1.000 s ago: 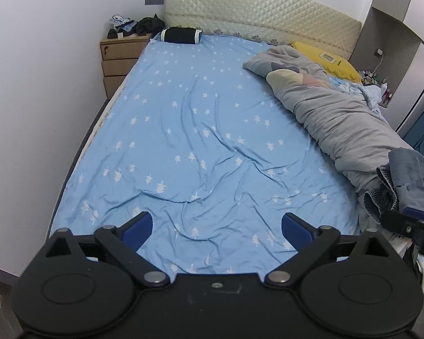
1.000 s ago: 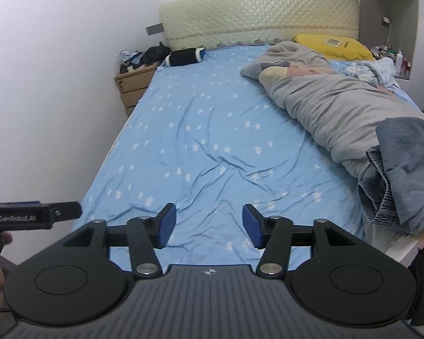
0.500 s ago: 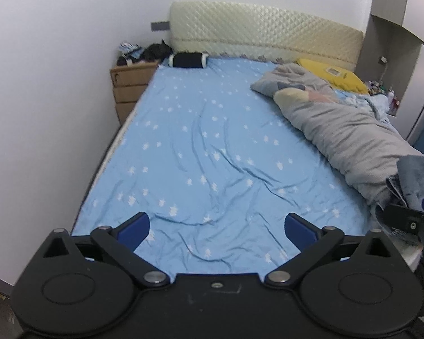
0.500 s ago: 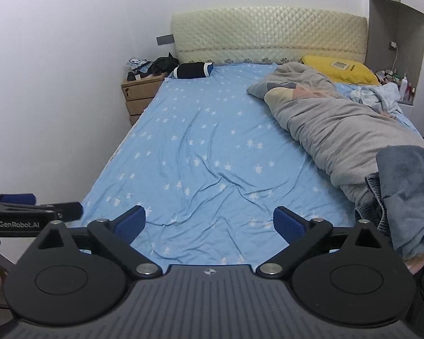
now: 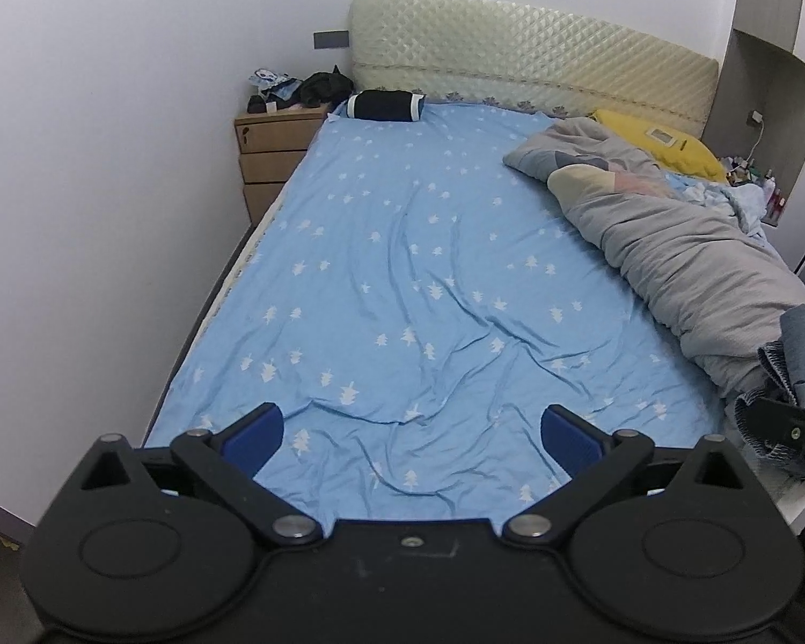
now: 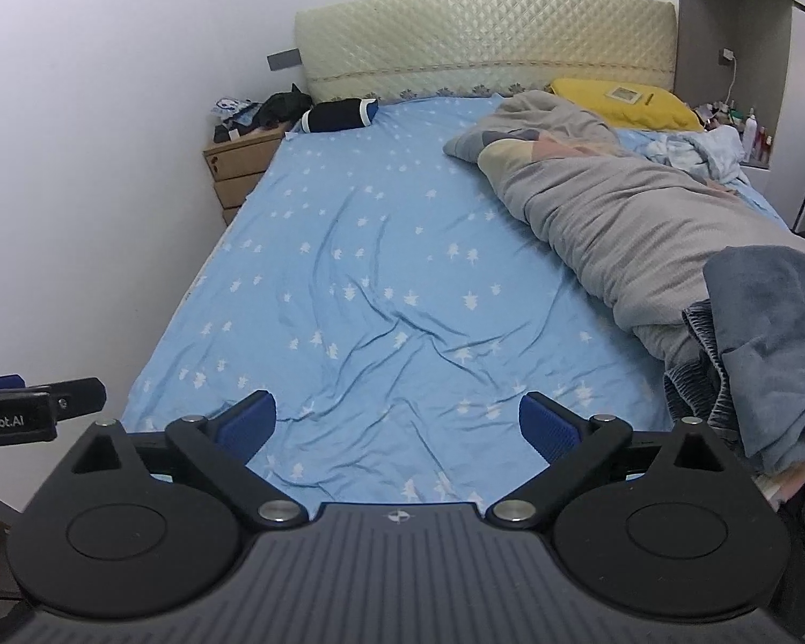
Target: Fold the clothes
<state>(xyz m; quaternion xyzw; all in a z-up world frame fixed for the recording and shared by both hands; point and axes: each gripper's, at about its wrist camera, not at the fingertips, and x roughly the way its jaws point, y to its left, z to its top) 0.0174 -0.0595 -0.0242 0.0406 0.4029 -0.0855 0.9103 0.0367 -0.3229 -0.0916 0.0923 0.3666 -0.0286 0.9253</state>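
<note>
Left wrist: bare blue bedsheet ahead

The left gripper is a black plastic body with two round, dished housings side by side, each topped by a triangular cut-out. Crossed black link arms run forward from silver pivot screws to blue ribbed pads. A small screw sits in the middle of its smooth, scuffed top plate.

The right gripper has the same build: black discs, triangular openings, silver pivots and blue textured fingertips. Its centre plate is ribbed with lengthwise grooves and bears a small round emblem. Seen from the right wrist, the left gripper's black side carries white lettering ending "Robot.AI".
</note>
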